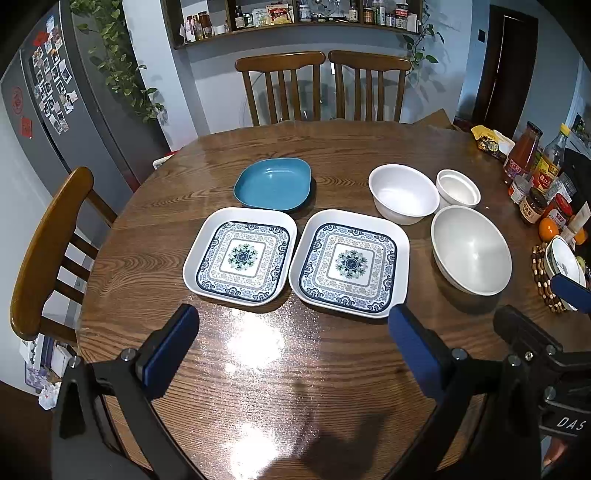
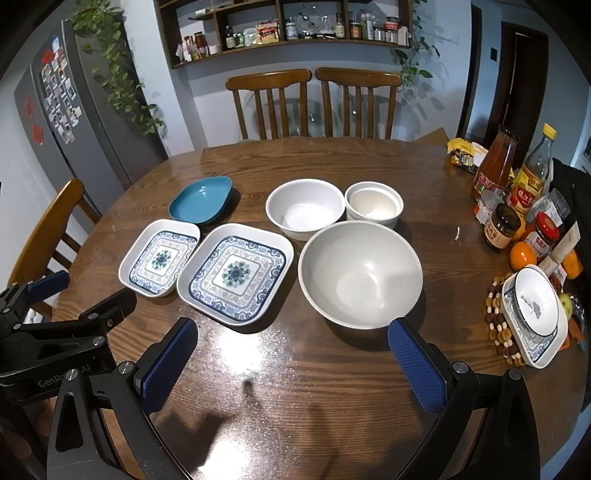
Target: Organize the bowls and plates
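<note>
This is a home dining kitchen. A round dark wooden dining table (image 1: 332, 147) with a glossy top stands among curved-back wooden chairs (image 1: 282, 86). Against the pale blue wall hangs a dark wooden shelf (image 2: 288, 35) crowded with spice jars, bottles and packets, with trailing green vine plants (image 1: 118, 62) beside it. A tall grey refrigerator (image 1: 55, 122) covered in small photo magnets and red paper stickers stands at the left. On the table's right edge cluster sauce bottles and lidded jars (image 2: 517, 199), oranges (image 2: 522, 255), and a beaded wooden trivet (image 2: 498, 321). A dark wooden door (image 1: 506, 70) opens at the far right.
</note>
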